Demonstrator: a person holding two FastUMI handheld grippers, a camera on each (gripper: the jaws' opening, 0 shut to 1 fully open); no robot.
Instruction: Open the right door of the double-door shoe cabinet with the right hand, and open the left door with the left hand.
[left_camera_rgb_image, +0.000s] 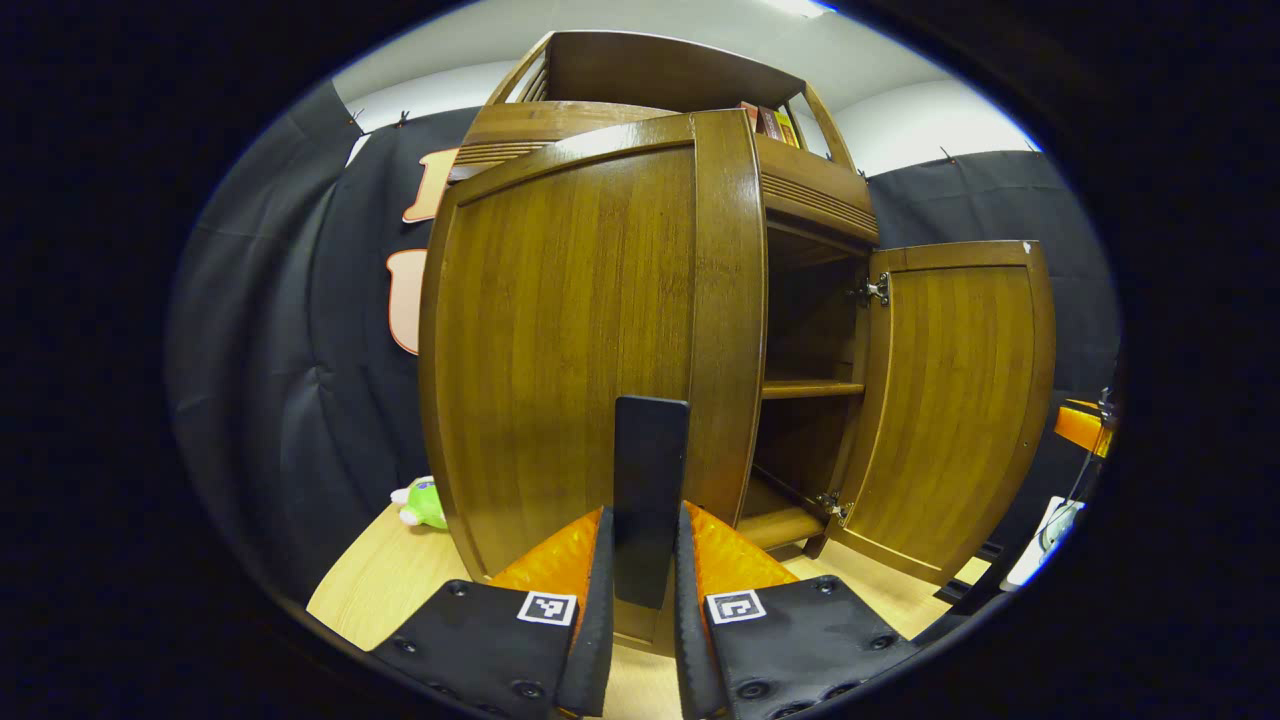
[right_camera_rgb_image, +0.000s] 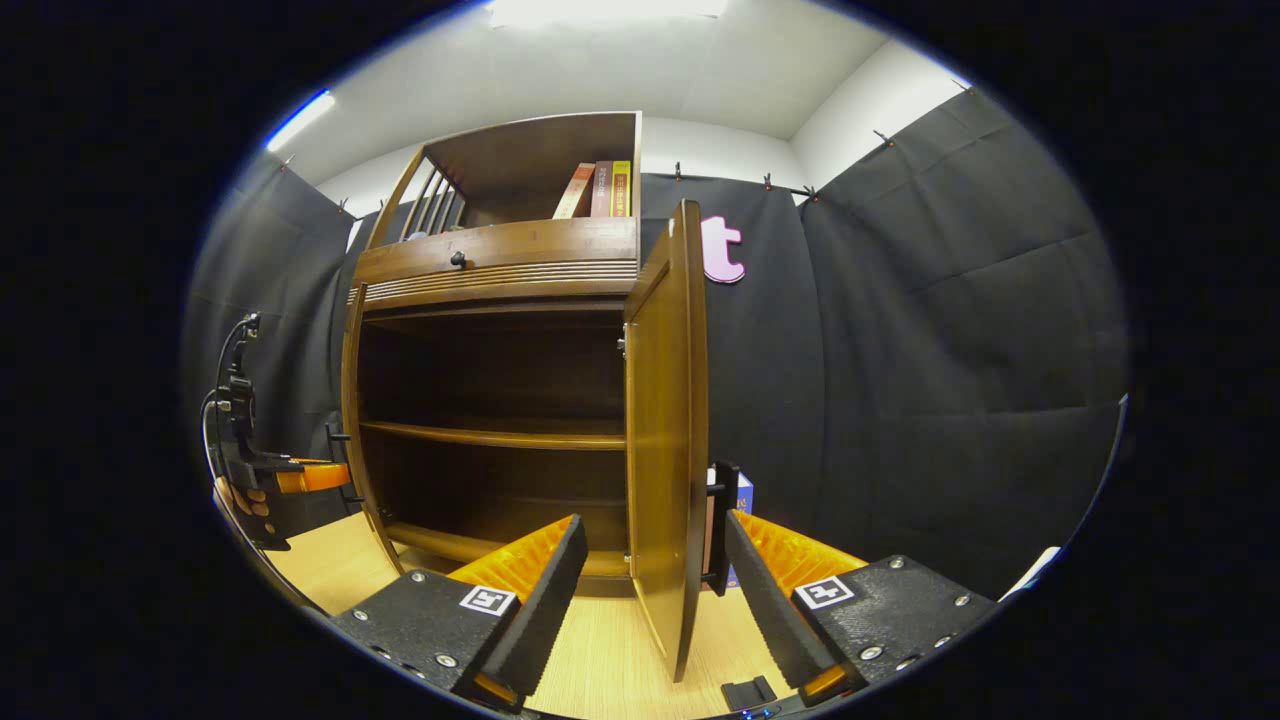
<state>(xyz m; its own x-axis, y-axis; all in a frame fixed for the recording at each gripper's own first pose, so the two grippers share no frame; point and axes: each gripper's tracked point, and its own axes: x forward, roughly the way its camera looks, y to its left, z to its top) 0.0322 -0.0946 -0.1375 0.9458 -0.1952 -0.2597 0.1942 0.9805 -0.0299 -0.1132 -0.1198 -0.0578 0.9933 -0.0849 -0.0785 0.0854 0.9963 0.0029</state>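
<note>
The brown wooden shoe cabinet (right_camera_rgb_image: 500, 265) stands on a pale wood surface. In the left gripper view its left door (left_camera_rgb_image: 570, 330) is swung partly out, and its black upright handle (left_camera_rgb_image: 650, 470) sits pinched between the fingers of my left gripper (left_camera_rgb_image: 645, 515). The right door (left_camera_rgb_image: 950, 400) hangs wide open beyond it. In the right gripper view that right door (right_camera_rgb_image: 665, 400) is edge-on, and my right gripper (right_camera_rgb_image: 655, 525) is open with a finger on each side of its free edge, not touching. The door's black handle (right_camera_rgb_image: 718, 530) is on its right face. Bare shelves (right_camera_rgb_image: 495, 435) show inside.
A green plush toy (left_camera_rgb_image: 422, 503) lies left of the cabinet. Books (right_camera_rgb_image: 597, 190) stand in the top shelf. A blue box (right_camera_rgb_image: 742, 495) sits behind the right door. A hand holds the left gripper (right_camera_rgb_image: 270, 478) at the far left of the right gripper view.
</note>
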